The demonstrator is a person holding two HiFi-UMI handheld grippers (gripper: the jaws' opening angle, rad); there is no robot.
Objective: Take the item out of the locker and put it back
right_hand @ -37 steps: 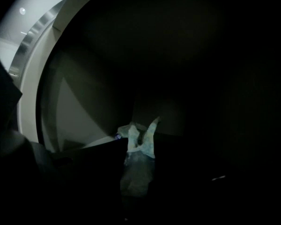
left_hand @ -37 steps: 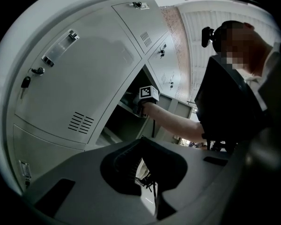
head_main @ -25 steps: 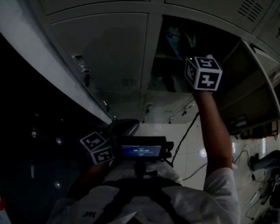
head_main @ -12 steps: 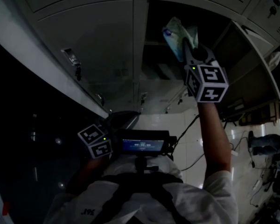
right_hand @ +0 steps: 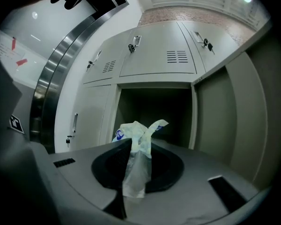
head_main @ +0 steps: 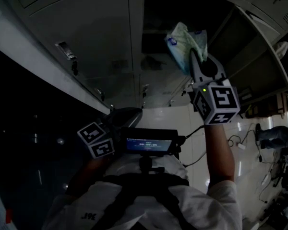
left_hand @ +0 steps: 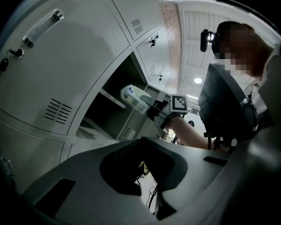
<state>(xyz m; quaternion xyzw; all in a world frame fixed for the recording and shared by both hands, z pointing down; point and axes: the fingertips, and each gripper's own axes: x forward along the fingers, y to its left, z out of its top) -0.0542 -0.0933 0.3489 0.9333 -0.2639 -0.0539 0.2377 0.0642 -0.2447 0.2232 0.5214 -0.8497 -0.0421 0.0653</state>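
Note:
A crumpled white-green plastic bag (head_main: 184,41) hangs in front of the open locker compartment (head_main: 156,13). My right gripper (head_main: 192,57) is shut on it, and the arm reaches up from the lower right. In the right gripper view the bag (right_hand: 136,142) sticks up between the jaws, and a clear strip of it trails back through them. The dark compartment (right_hand: 154,111) lies straight ahead. The left gripper view shows the bag (left_hand: 133,97) held level outside the opening. My left gripper (head_main: 122,121) is low by the person's chest, shut, with nothing between its jaws (left_hand: 143,139).
The compartment's door (head_main: 261,51) stands swung open to the right. Closed grey locker doors (head_main: 86,28) with keys in their locks fill the left side and the row above. A dark screen device (head_main: 146,145) sits on the person's chest. Cables (head_main: 240,145) lie on the shiny floor.
The right gripper has drawn back out of the compartment toward the person, bringing the bag fully outside. The left gripper has hardly moved.

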